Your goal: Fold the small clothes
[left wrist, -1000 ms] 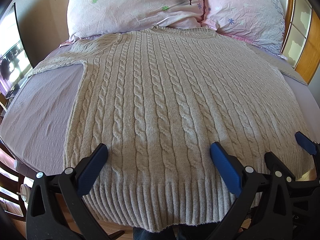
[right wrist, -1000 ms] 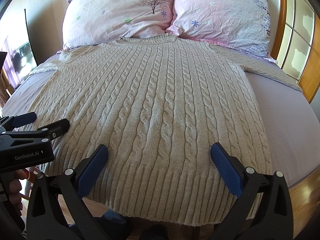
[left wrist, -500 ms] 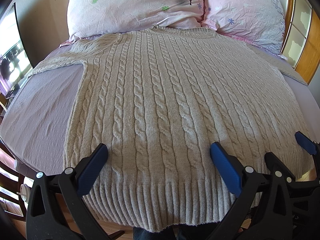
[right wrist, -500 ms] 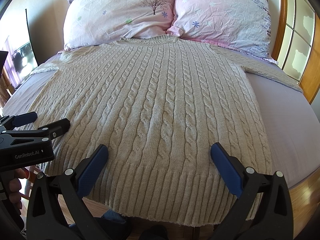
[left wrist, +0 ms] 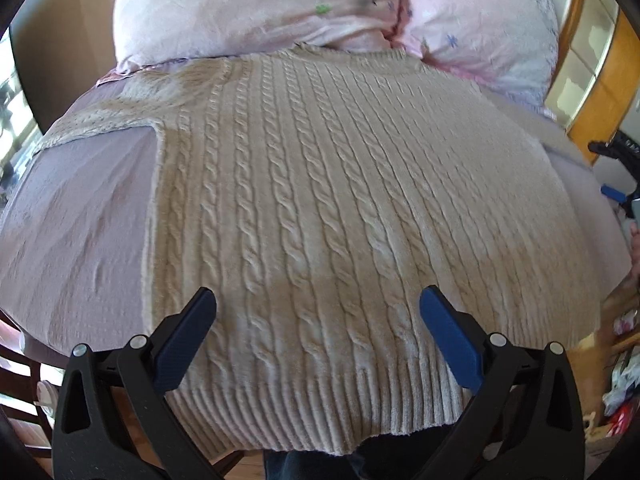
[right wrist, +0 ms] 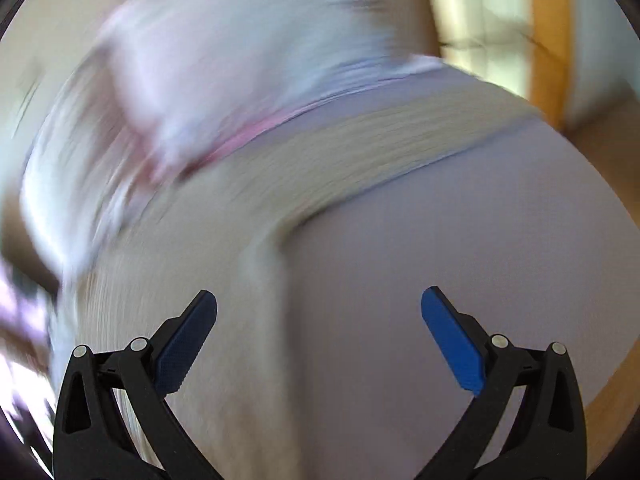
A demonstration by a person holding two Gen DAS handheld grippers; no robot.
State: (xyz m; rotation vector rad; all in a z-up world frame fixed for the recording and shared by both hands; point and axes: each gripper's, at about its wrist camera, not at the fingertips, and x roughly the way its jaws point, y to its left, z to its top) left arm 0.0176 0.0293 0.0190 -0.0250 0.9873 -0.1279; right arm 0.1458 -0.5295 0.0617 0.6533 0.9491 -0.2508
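A beige cable-knit sweater (left wrist: 340,208) lies flat, face up, on the lilac bed sheet (left wrist: 80,220), collar toward the pillows, ribbed hem at the near bed edge. My left gripper (left wrist: 318,312) is open and empty, hovering over the hem area. My right gripper (right wrist: 319,312) is open and empty; its view is motion-blurred and shows the sweater's right sleeve (right wrist: 360,148) and armpit corner (right wrist: 276,236) over bare sheet (right wrist: 440,260). In the left wrist view the right gripper (left wrist: 618,194) shows only partly at the far right edge.
Two pink floral pillows (left wrist: 260,4) (left wrist: 484,28) lie at the head of the bed. A wooden frame with glass panels (left wrist: 588,72) stands at the right. The wooden floor (left wrist: 612,360) and clutter lie beyond the bed's near right corner.
The right gripper has swung fast to the right, from over the hem toward the right sleeve and armpit. The left gripper has moved forward and tilted slightly. Both stay open.
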